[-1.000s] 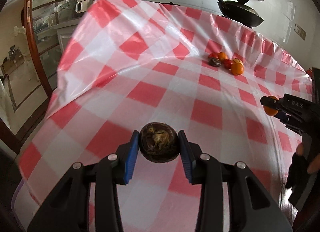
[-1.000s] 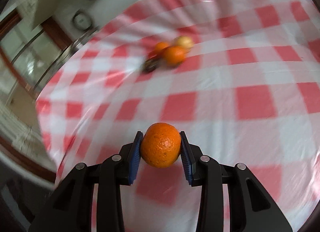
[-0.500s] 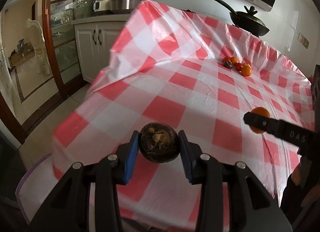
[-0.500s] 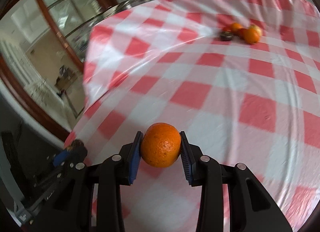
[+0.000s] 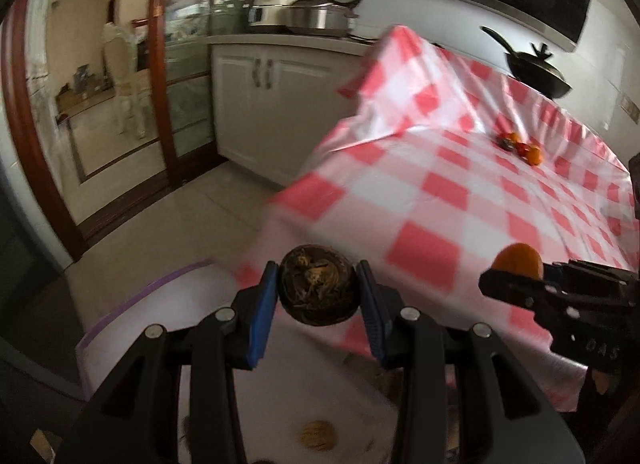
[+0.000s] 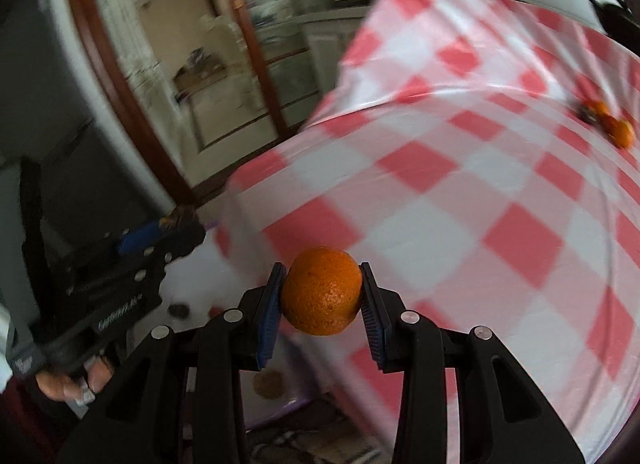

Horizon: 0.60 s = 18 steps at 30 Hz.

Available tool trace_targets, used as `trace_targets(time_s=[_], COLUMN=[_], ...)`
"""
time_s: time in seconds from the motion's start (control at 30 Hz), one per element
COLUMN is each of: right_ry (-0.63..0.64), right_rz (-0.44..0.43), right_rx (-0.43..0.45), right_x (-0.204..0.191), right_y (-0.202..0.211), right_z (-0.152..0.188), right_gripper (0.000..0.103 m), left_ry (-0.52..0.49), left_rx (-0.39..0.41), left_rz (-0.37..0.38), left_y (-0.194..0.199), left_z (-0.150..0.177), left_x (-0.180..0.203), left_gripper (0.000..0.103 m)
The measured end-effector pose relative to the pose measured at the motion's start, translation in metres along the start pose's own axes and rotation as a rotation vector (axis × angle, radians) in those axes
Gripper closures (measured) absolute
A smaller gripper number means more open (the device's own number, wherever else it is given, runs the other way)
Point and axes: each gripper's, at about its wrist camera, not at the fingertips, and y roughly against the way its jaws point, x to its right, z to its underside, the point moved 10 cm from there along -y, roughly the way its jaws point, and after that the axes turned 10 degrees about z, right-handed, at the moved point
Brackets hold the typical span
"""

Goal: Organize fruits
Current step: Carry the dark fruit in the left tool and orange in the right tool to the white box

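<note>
My left gripper (image 5: 318,294) is shut on a dark brown, shrivelled fruit (image 5: 318,284) and hangs past the near left corner of the red-and-white checked table (image 5: 424,200), above a white bag with a purple rim (image 5: 160,304). An orange (image 6: 322,290) sits between the blue pads of my right gripper (image 6: 322,298), which is shut on it at the same table corner. In the right wrist view the left gripper (image 6: 160,236) shows at the left, held by a hand (image 6: 68,380). A small pile of fruits (image 5: 520,146) lies far back on the cloth.
Several small pieces lie in the white bag, among them a yellowish one (image 5: 318,434) and a dark one (image 6: 180,309). A black pan (image 5: 536,72) stands at the table's far edge. White cabinets (image 5: 260,104), a glass-door frame (image 5: 160,84) and tiled floor (image 5: 180,200) lie left of the table.
Both grippers have swung left from over the table to its near left corner, and the white bag has come into view below. Each keeps hold of its fruit.
</note>
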Motion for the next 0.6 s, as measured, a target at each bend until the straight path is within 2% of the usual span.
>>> trace_targets(time_s=[0.2, 0.33, 0.5, 0.6], right_ry=[0.127, 0.214, 0.296, 0.33], right_rz=[-0.065, -0.097, -0.119, -0.122], right_rx=[-0.021, -0.066, -0.179, -0.264], right_x=[-0.055, -0.084, -0.108, -0.116], right_y=[-0.006, -0.015, -0.041, -0.061], right_z=[0.018, 0.041, 0.079, 0.098], right_gripper=[0.066, 0.066, 0.066, 0.066], left_ry=[0.071, 0.117, 0.137, 0.155], left_rx=[-0.015, -0.048, -0.141, -0.226], left_rz=[-0.062, -0.094, -0.156, -0.18], left_y=[0.015, 0.016, 0.005, -0.008], left_z=[0.031, 0.053, 0.084, 0.106], left_x=[-0.053, -0.082, -0.113, -0.129], left_gripper=[0.063, 0.063, 0.063, 0.063])
